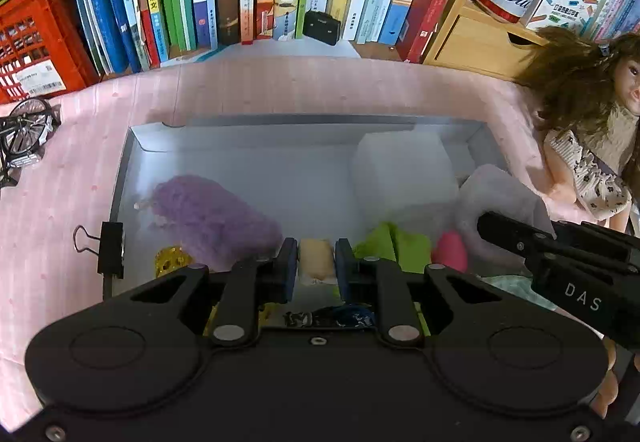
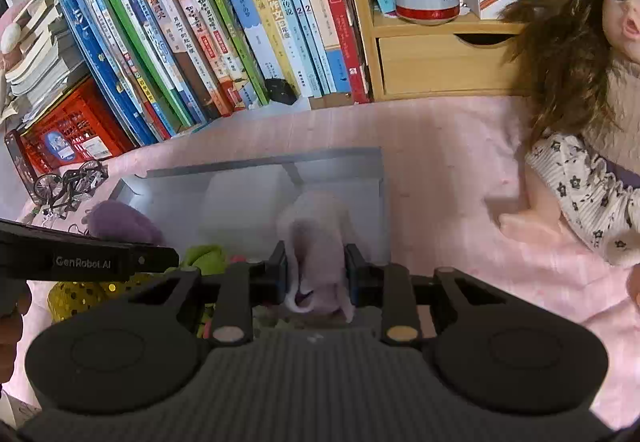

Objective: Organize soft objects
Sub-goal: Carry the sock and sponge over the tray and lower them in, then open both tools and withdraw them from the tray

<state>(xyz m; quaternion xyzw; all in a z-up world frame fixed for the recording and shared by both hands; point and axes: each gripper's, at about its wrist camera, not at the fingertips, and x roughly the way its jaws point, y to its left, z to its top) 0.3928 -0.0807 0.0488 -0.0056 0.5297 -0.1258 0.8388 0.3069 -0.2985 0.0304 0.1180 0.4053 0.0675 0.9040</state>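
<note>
**Reader:** Over the pink cloth (image 1: pixel 280 90), what soft things show?

**Describer:** On it sits a shallow grey cardboard box (image 1: pixel 132 150), its white inside hazy as if behind a film. Within the box lie a fuzzy purple bundle (image 1: pixel 212 214), a pale white block (image 1: pixel 404 174), a lime-green folded cloth (image 1: pixel 392 246) and a small pink rounded piece (image 1: pixel 450 250). A cream-yellow spongy roll (image 1: pixel 316 258) is at the box's near edge, and a limp pale-lilac knitted cloth (image 2: pixel 320 238) hangs over its right side.

**Reader:** What is unclear?

**Describer:** The box's near edge is hidden behind the gripper bodies. A gold sequinned item (image 1: pixel 172 260) is only partly visible. Printed wrappers under the left tool are too cut off to identify.

**Reader:** And the tools?

**Describer:** The left gripper (image 1: pixel 316 266) has its jaws nearly closed, pressing on both sides of the cream roll. The right gripper (image 2: pixel 316 274) stands narrowly open with the lilac cloth bunched between its pads (image 2: pixel 280 270), which touch the fabric and hold it. A doll (image 2: pixel 592 90) sits to the right, on the cloth.
</note>
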